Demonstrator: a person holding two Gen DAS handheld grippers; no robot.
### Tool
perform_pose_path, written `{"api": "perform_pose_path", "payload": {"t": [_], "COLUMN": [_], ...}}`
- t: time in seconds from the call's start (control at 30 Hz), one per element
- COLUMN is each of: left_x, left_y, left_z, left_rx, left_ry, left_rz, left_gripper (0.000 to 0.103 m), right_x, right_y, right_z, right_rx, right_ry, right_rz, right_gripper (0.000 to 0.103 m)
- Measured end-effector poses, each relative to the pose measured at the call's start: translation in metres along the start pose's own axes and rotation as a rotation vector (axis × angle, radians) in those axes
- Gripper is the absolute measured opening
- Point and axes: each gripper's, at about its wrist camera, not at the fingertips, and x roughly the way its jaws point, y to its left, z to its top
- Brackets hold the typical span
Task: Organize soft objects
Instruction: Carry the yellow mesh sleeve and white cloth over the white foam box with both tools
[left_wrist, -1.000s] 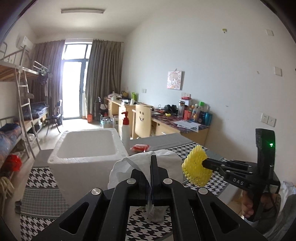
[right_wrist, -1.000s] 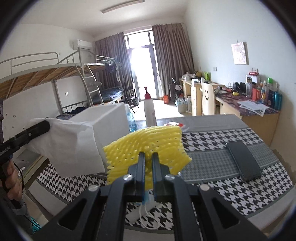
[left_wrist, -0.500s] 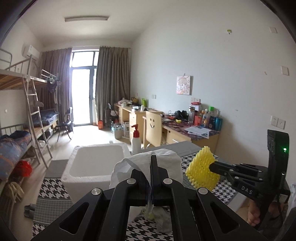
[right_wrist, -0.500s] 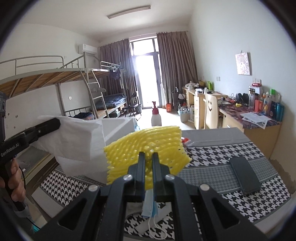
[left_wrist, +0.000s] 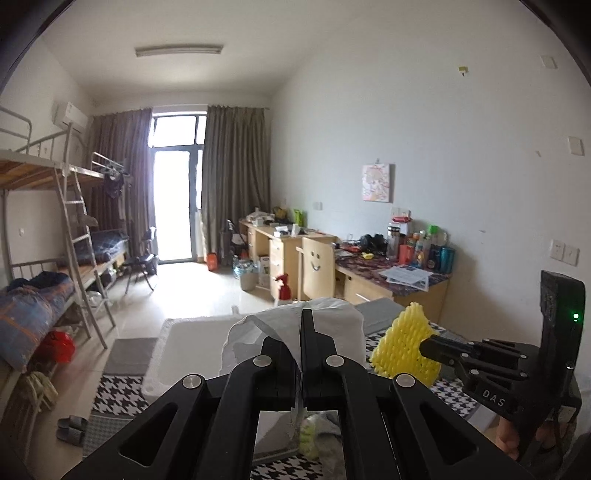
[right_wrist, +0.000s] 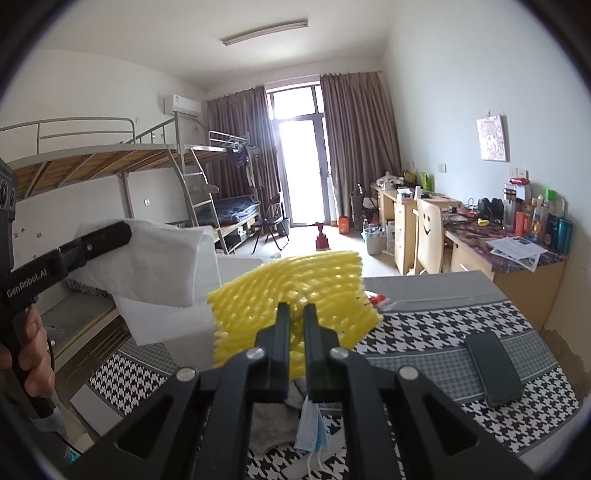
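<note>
left tool (left_wrist: 306, 321) clamped on white tissue (left_wrist: 332, 325), held above the bench (right_wrist: 443, 325) | right tool (right_wrist: 296, 314) clamped on yellow foam net (right_wrist: 295, 284), at 3 o'clock of tissue | white foam box (left_wrist: 192, 339) below at 9 o'clock

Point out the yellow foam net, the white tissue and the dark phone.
yellow foam net (right_wrist: 295, 288), right wrist view, middle of the mesh.
white tissue (right_wrist: 162, 266), right wrist view, flat front face.
dark phone (right_wrist: 493, 369), right wrist view, centre of its face.
</note>
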Motion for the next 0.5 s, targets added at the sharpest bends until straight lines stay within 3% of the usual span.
{"api": "perform_pose_path", "payload": {"t": [0.5], "left_x": [0.005], "left_y": [0.014], "left_z": [0.024], "left_rx": [0.017], "left_ry": [-0.029], "left_rz": [0.085], "left_gripper": [0.001], "right_x": [0.005], "right_y": [0.010], "right_z": [0.020], "right_rx": [-0.028], "right_ry": [-0.033], "right_rz": [0.040], "right_gripper": [0.009]}}
